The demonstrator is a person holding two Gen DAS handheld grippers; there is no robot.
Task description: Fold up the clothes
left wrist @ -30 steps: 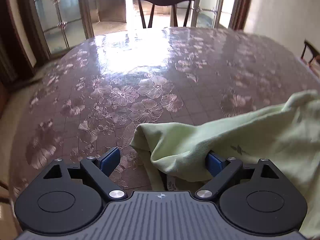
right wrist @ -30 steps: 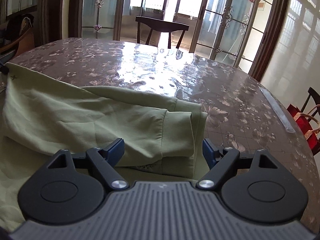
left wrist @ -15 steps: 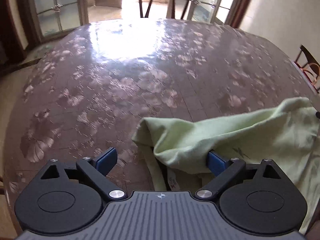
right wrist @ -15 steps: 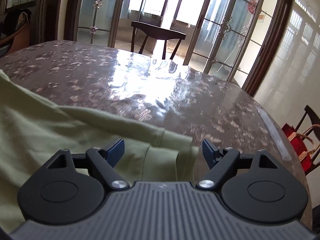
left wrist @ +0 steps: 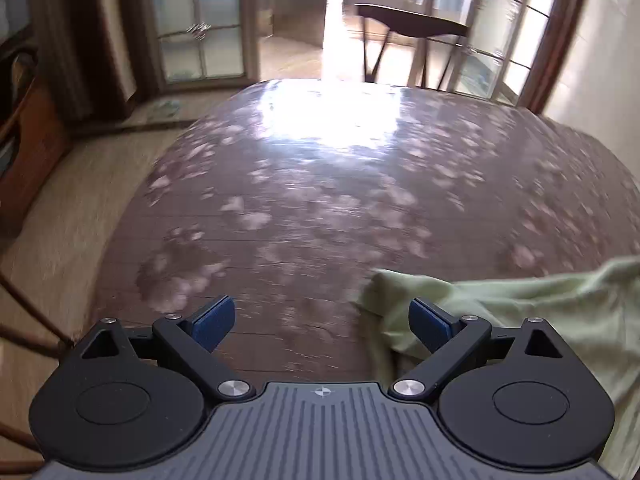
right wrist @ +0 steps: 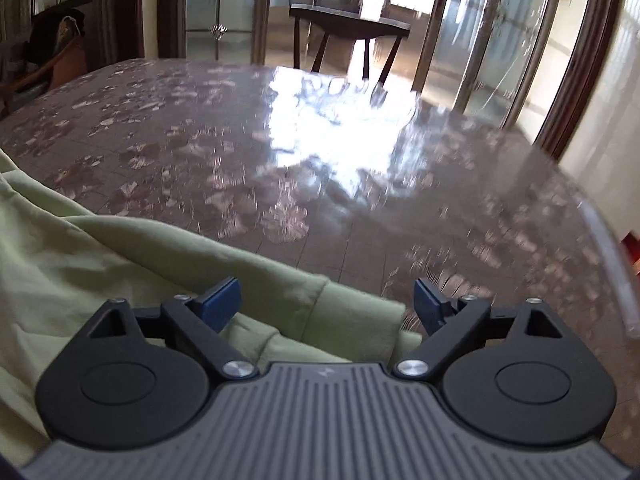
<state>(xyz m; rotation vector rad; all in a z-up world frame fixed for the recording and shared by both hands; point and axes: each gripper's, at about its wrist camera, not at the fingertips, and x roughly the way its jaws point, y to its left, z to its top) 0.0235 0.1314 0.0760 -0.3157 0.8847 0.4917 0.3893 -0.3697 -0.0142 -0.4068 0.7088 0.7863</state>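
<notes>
A pale green garment (left wrist: 552, 312) lies on the round table, at the lower right of the left wrist view. My left gripper (left wrist: 322, 322) is open above the table; its right finger (left wrist: 434, 324) hovers over the garment's corner, and only bare table shows between the pads. In the right wrist view the garment (right wrist: 100, 272) fills the lower left, and its folded sleeve cuff (right wrist: 356, 320) ends under my right gripper (right wrist: 326, 304). The right jaws are opening, with the cuff lying between them untouched by the pads.
The table (left wrist: 320, 208) has a glossy brown floral cover and strong glare at the far side. A dark chair (right wrist: 348, 36) stands beyond it before glass doors. A clear strip (right wrist: 612, 264) lies near the table's right edge, and something red (right wrist: 630, 248) sits past it.
My left gripper rose and shifted left, so the cloth no longer drapes over its right pad. My right gripper drew back, leaving the garment lower in view, and its jaws widened slightly.
</notes>
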